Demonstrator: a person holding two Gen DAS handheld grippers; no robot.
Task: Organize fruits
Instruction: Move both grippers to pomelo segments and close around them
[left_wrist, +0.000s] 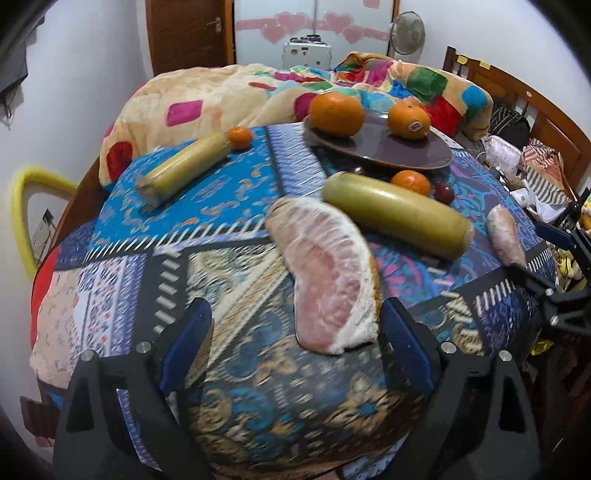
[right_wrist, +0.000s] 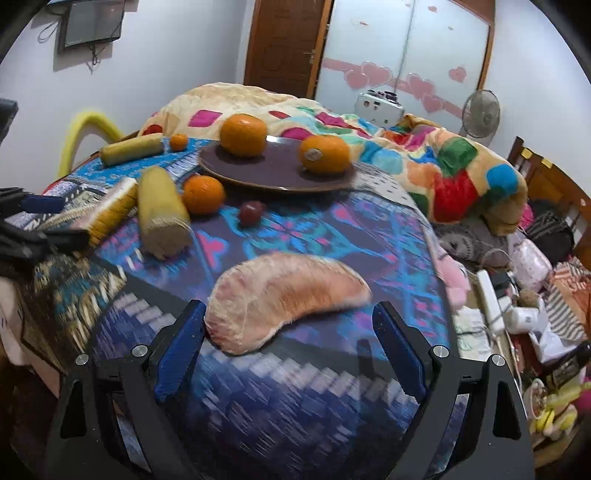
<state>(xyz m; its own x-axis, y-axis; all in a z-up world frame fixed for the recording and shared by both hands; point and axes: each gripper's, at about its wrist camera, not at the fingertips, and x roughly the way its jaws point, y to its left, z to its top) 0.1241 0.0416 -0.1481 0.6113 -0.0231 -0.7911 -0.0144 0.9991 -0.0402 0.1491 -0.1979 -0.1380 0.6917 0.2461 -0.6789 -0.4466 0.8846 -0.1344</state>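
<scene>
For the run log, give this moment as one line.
left gripper: open over pomelo wedge | right gripper: open at pomelo segment | plate: two oranges

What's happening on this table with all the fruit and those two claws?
A person is sorting fruit with a hand-held claw in each hand. The left claw is open around one pomelo wedge, and the right claw is open around another wedge; neither is gripped yet. Two oranges already sit on the brown plate, while smaller oranges and yellow-green cylinders lie on the patterned cloth.
</scene>
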